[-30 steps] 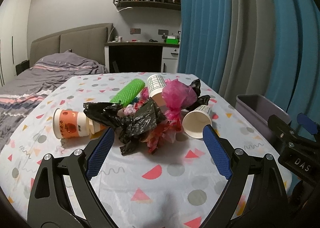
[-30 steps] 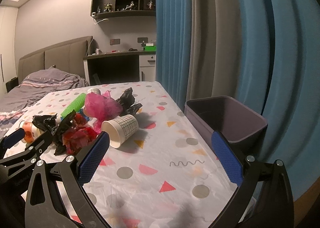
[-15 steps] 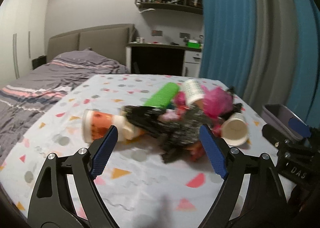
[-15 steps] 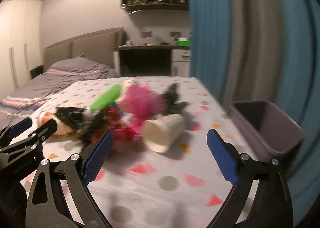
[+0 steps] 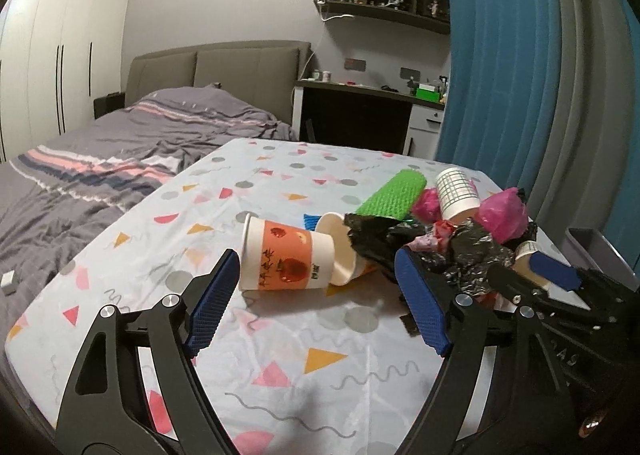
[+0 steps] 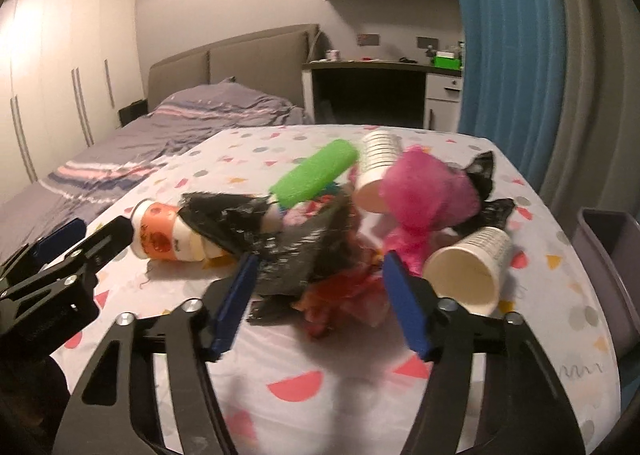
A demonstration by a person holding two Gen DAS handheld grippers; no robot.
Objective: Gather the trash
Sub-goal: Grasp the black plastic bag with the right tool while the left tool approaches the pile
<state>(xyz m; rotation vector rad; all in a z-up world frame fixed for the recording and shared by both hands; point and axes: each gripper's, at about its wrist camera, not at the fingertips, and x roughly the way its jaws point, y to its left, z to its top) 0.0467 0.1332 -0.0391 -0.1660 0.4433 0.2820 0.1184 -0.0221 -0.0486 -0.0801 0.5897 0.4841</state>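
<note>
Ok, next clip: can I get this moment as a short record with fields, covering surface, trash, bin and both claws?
surface: table with patterned cloth
trash: orange paper cup on its side, black plastic bag, green mesh roll, pink bag, gridded cup on its side
bin: grey bin at the table's right edge
left claw: closing, orange paper cup ahead, not gripped
right claw: closing around black plastic bag and red wrapper, contact unclear
</note>
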